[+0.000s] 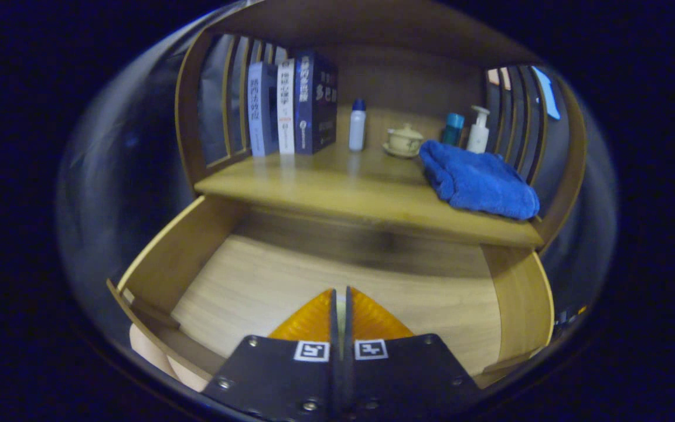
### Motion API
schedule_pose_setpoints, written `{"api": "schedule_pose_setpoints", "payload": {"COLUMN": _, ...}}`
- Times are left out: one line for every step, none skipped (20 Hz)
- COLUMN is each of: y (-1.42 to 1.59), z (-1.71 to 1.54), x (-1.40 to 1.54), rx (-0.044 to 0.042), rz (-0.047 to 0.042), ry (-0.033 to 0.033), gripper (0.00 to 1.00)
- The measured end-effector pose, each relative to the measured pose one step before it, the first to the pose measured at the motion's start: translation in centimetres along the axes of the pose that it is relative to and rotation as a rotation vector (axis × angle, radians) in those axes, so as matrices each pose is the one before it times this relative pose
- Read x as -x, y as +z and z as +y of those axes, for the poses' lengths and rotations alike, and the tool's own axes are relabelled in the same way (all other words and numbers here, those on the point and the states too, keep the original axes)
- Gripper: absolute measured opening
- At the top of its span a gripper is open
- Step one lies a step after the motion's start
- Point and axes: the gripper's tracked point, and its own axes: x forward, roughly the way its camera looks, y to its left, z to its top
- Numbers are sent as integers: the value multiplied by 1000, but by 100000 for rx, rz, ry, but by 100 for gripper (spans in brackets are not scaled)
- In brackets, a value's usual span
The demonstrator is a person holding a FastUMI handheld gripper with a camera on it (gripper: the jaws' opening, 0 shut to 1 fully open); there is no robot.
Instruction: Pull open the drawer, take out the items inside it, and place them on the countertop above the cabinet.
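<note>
The wooden drawer (179, 258) stands pulled open below the countertop (337, 187), and its bare floor shows beneath my fingers. My gripper (341, 293) hovers over the drawer's front half with its fingers shut together and nothing between them. A crumpled blue towel (475, 179) lies on the countertop, beyond the fingers and to their right, near the cabinet's right side panel.
At the back of the countertop stand three books (290, 108) on the left, a white bottle with a blue cap (357, 126), a lidded cup on a saucer (404, 140), a teal container (453, 129) and a white pump bottle (479, 130). Slatted side panels (220, 105) close both ends.
</note>
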Motion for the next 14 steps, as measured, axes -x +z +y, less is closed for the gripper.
{"api": "schedule_pose_setpoints", "payload": {"y": -788, "z": 121, "x": -899, "rx": -1761, "rz": 2484, "ry": 1005, "gripper": 2}}
{"api": "schedule_pose_setpoints", "payload": {"y": -356, "z": 276, "x": -175, "rx": -2001, "rz": 1606, "ry": 1689, "gripper": 2}}
{"api": "schedule_pose_setpoints", "payload": {"y": -489, "z": 113, "x": -131, "rx": -1494, "rz": 1911, "ry": 1535, "gripper": 2}}
{"api": "schedule_pose_setpoints", "payload": {"y": -271, "z": 171, "x": -189, "rx": -503, "rz": 1663, "ry": 890, "gripper": 2}}
{"api": "schedule_pose_setpoints", "payload": {"y": -320, "z": -180, "x": 19, "rx": 61, "rz": 501, "ry": -476, "gripper": 2}}
{"api": "schedule_pose_setpoints", "payload": {"y": -353, "z": -80, "x": -349, "rx": 884, "rz": 1146, "ry": -365, "gripper": 10}}
{"api": "schedule_pose_setpoints", "payload": {"y": -388, "z": 80, "x": -16, "rx": 1050, "rz": 1616, "ry": -131, "gripper": 22}}
{"api": "schedule_pose_setpoints", "payload": {"y": -281, "z": 72, "x": -277, "rx": 496, "rz": 1402, "ry": 373, "gripper": 35}}
{"api": "schedule_pose_setpoints", "payload": {"y": -266, "z": 212, "x": -160, "rx": 2, "rz": 2032, "ry": 315, "gripper": 37}}
{"api": "schedule_pose_setpoints", "payload": {"y": -309, "z": 220, "x": -224, "rx": -50, "rz": 2594, "ry": 946, "gripper": 39}}
{"api": "schedule_pose_setpoints", "payload": {"y": -471, "z": 181, "x": -343, "rx": 206, "rz": 2639, "ry": 722, "gripper": 39}}
{"api": "schedule_pose_setpoints", "payload": {"y": -427, "z": -24, "x": -271, "rx": 579, "rz": 2571, "ry": -118, "gripper": 39}}
{"api": "schedule_pose_setpoints", "payload": {"y": -371, "z": -120, "x": -351, "rx": 1252, "rz": 1988, "ry": -731, "gripper": 39}}
{"api": "schedule_pose_setpoints", "payload": {"y": -435, "z": -281, "x": -1122, "rx": 1455, "rz": 424, "ry": -1031, "gripper": 39}}
